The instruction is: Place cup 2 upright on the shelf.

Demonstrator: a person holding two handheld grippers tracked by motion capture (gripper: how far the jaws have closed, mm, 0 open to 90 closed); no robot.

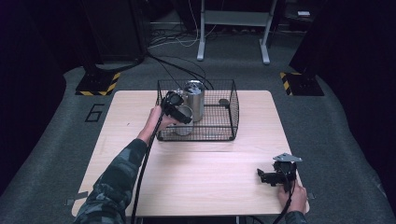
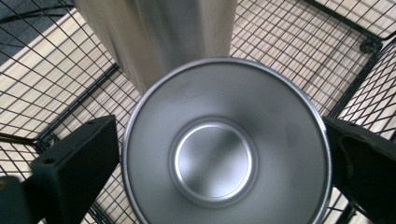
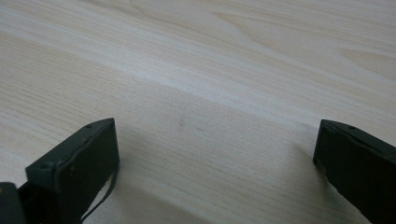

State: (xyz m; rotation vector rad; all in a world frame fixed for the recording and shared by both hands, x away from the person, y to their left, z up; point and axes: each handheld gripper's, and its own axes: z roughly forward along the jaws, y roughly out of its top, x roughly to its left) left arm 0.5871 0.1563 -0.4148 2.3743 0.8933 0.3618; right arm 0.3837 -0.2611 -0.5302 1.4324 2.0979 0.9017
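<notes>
Brushed steel filled the left tool view, where a short metal cup (image 2: 226, 149) sat mouth-up between the left tool's (image 1: 177, 108) two black jaws, each jaw close against the rim; whether they pressed it could not be told. A taller steel canister (image 2: 159, 32) stood just behind the cup, touching or nearly so. Both vessels were inside a black wire basket (image 1: 232, 112) at the far middle of the pale wooden tabletop (image 1: 205, 163), crowded into its left half, with the basket's left wall right beside the tool. The basket's right half lay mostly bare, apart from a small dark round object (image 1: 224, 101) near the back. The right tool (image 1: 267, 176) rested low at the tabletop's near right corner, close to the edge, its jaws spread wide over bare wood grain. A broad stretch of open tabletop separated it from the basket's front wall.
</notes>
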